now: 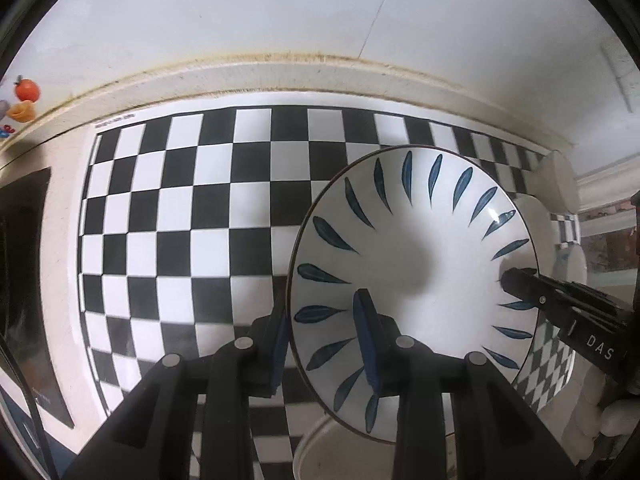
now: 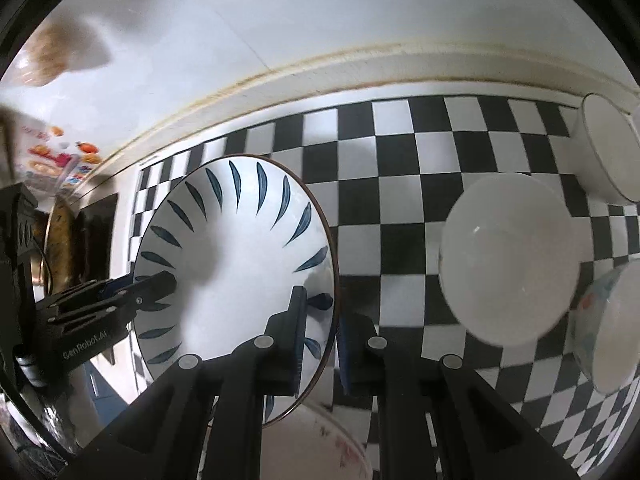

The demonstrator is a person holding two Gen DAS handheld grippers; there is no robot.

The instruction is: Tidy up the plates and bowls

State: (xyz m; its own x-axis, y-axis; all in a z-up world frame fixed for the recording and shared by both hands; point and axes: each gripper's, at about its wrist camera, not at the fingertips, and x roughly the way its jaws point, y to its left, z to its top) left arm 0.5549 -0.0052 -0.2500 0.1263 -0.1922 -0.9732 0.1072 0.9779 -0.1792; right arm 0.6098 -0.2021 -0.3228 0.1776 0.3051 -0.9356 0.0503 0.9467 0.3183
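Item 1. Blue-leaf plate (image 1: 416, 272): a white dish with dark blue leaf strokes radiating round its inner wall and a thin dark rim. It was held between the two grippers above the checkered mat (image 1: 192, 216), tilted, and occupied the 4 o'clock quarter of the left wrist view and the 8 o'clock quarter of the right wrist view.

Item 2. Left gripper (image 1: 326, 344): jaws narrowly parted and clamped across the plate's rim at the plate's 7 o'clock edge, one blue pad inside the dish, the other outside it.

Item 3. Right gripper (image 2: 320, 344): jaws almost together and pinching the rim at the plate's 4 o'clock edge, one pad on the inner face and one on the outer. In the left wrist view it entered from 3 o'clock, its tips on the opposite rim.

Item 4. Checkered mat: black and white squares, lying flat on a pale counter that met a white wall (image 1: 280, 12) at 12 o'clock.

Item 5. White bowl (image 2: 508, 256): plain, standing on the mat at 3 o'clock in the right wrist view, well apart from the plate.

Item 6. Second white bowl (image 2: 608, 152): at 2 o'clock, near the mat's far corner.

Item 7. Patterned bowl (image 2: 608, 320): at 4 o'clock, just beside the white bowl; whether they touched could not be told.

Item 8. Pale dish (image 2: 316, 444): at 6 o'clock, below the raised plate, partly hidden.
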